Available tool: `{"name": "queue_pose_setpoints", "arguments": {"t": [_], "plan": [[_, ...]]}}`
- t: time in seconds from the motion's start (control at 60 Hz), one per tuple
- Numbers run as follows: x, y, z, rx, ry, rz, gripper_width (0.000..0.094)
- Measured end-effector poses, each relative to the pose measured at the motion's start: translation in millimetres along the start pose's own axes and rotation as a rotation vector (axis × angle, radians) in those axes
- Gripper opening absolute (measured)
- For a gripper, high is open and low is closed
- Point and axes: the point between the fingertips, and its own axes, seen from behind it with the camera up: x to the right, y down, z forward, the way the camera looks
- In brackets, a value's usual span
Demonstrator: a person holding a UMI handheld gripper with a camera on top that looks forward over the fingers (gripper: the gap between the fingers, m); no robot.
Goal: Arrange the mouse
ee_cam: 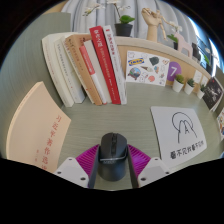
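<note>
The near end of the mouse [110, 152] drops out of sight at six o'clock, between the magenta pads [88, 157], so where the jaws meet its sides cannot be made out. The lettering on the white card [179, 132] at three o'clock is too small to read, and so are the spines of the books [88, 68] at eleven o'clock. The wooden hand figure [151, 22] at one o'clock is cut at its fingertips. Small pots [183, 80] at two o'clock blur together, and I cannot tell how many there are. A beige board [38, 118] at nine o'clock runs off the bench [125, 115] edge of view.
</note>
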Motion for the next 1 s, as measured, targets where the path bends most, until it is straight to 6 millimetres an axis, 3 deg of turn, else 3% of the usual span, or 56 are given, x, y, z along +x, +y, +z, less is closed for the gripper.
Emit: {"name": "queue_pose_setpoints", "arguments": {"t": [0.15,0.3,0.383,0.467,0.533,0.717,0.783,0.9,1.0], "plan": [[0,1,0,-0.013,0.001,0.008,0.0469],[0,1,1,-0.057,-0.013,0.003,0.0346],[0,0,1,-0.089,-0.024,0.009,0.0326],[-4,-15,-4,-0.086,-0.067,0.012,0.0316],[3,-49,-27,-0.02,-0.07,-0.022,0.0317],[55,-168,-117,0.233,-0.001,-0.05,0.0318],[83,-199,-141,0.299,0.026,-0.035,0.0318],[138,-225,-161,0.343,0.082,-0.054,0.0317],[186,-228,-151,0.343,0.111,-0.044,0.0316]]}}
